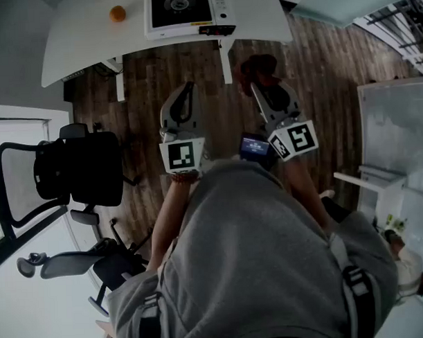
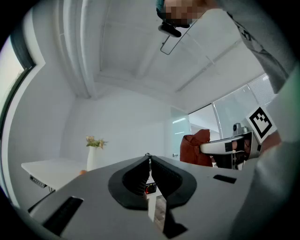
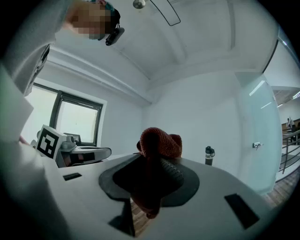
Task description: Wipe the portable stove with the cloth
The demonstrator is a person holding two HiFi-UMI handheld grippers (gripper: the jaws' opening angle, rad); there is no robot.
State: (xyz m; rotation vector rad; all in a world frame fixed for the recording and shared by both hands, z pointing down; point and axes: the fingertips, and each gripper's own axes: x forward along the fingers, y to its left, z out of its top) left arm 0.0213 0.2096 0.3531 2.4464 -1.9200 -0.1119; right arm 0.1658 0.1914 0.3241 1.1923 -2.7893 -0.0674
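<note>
The portable stove (image 1: 182, 10), white with a black burner top, sits on the white table (image 1: 89, 44) at the far edge of the head view. Both grippers hang level over the wooden floor, short of the table. My right gripper (image 1: 253, 81) is shut on a bunched red-brown cloth (image 1: 258, 65), which fills its jaws in the right gripper view, the cloth (image 3: 159, 145) bulging above and hanging below them. My left gripper (image 1: 188, 84) is shut with nothing in it, its jaws (image 2: 149, 161) pressed together. The cloth (image 2: 197, 146) also shows to that view's right.
An orange (image 1: 117, 13) lies on the table left of the stove. A black office chair (image 1: 73, 170) stands to my left and white furniture (image 1: 398, 144) to my right. A vase of flowers (image 2: 93, 152) and a bottle (image 3: 209, 155) stand farther off.
</note>
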